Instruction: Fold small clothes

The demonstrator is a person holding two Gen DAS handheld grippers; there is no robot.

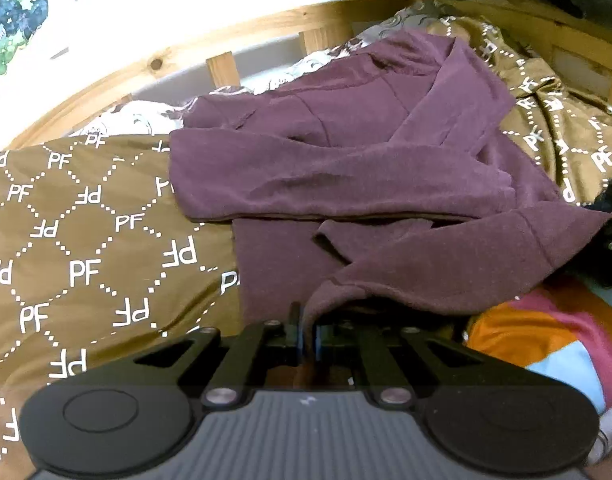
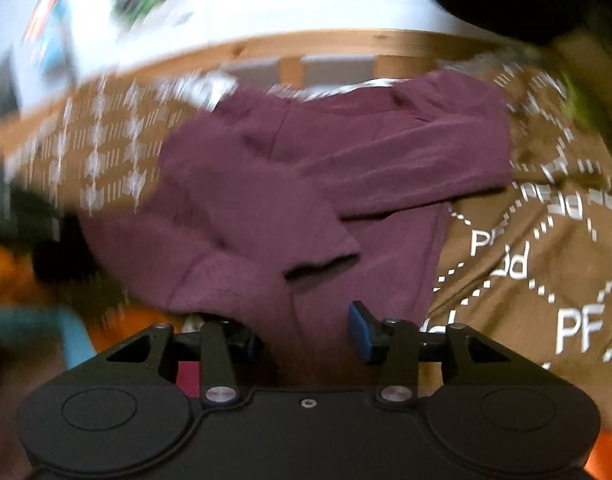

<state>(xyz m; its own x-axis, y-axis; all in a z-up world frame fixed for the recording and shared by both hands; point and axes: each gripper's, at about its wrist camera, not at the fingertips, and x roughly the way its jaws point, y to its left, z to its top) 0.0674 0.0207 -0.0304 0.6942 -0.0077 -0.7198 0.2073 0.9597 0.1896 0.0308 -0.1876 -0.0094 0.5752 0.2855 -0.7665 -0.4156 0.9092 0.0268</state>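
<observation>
Maroon top (image 1: pixel 346 168) – hem edge in left hand-held gripper (image 1: pixel 306 332)

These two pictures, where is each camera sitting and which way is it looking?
Left wrist view: sits on the left tool, looking forward and down at a purple top on a brown patterned cover; its fingers pinch the top's hem.
Right wrist view: sits on the right tool, blurred, facing the same top; fingers apart, fabric between them.
Shared: top, cover, wooden bed rail.

A blurred maroon top (image 2: pixel 306 184) lies on the brown patterned bedspread (image 2: pixel 546 272). The right tool (image 2: pixel 306 334) hangs over its near edge, fingers apart.
</observation>
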